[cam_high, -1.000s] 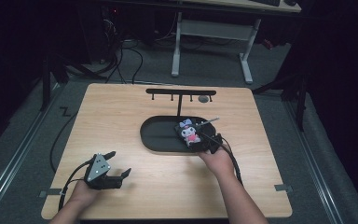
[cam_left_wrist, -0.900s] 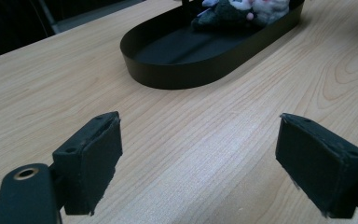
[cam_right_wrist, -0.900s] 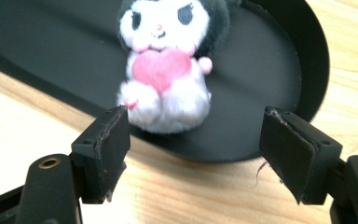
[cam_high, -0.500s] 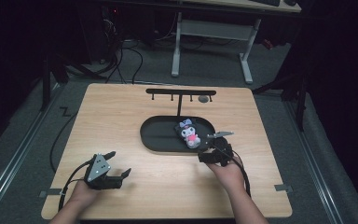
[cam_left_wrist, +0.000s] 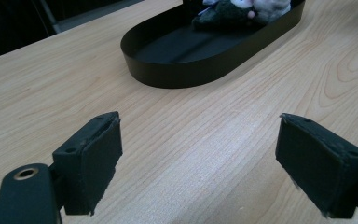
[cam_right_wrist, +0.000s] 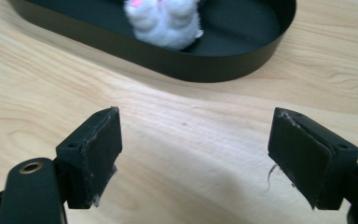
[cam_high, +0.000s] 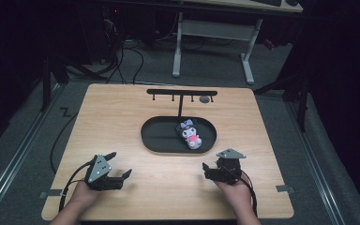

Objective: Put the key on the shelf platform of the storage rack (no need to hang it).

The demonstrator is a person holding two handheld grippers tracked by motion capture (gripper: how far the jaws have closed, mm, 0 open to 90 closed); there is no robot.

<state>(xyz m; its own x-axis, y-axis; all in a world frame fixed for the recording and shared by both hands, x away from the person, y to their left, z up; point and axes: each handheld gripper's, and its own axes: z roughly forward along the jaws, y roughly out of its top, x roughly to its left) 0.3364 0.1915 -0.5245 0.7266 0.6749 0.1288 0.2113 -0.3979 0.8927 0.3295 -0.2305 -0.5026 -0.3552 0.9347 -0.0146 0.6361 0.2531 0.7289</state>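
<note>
A small plush toy [cam_high: 190,134] with a dark head and a white-and-pink body lies in the right half of a black oval tray [cam_high: 159,136]. My right gripper [cam_high: 212,165] rests on the table just in front of the tray's right end. It is open, its jaws have just been opening wider, and nothing is between them. In the right gripper view the open right gripper [cam_right_wrist: 209,158] faces the tray wall [cam_right_wrist: 205,70] and the plush toy [cam_right_wrist: 168,23]. My left gripper [cam_high: 122,163] stands open at the front left. The left gripper [cam_left_wrist: 205,163] points at the tray [cam_left_wrist: 177,77] and the plush toy [cam_left_wrist: 233,9].
A black rack with small hooks [cam_high: 182,93] stands just behind the tray, with a small round dark thing [cam_high: 205,99] by its right end. Tape marks [cam_high: 283,189] sit near the table's front corners. White desk legs and cables are on the floor beyond the table.
My right gripper has drawn back from the plush toy in the tray toward the table's front edge, and the toy stays in the tray. My left gripper has kept still.
</note>
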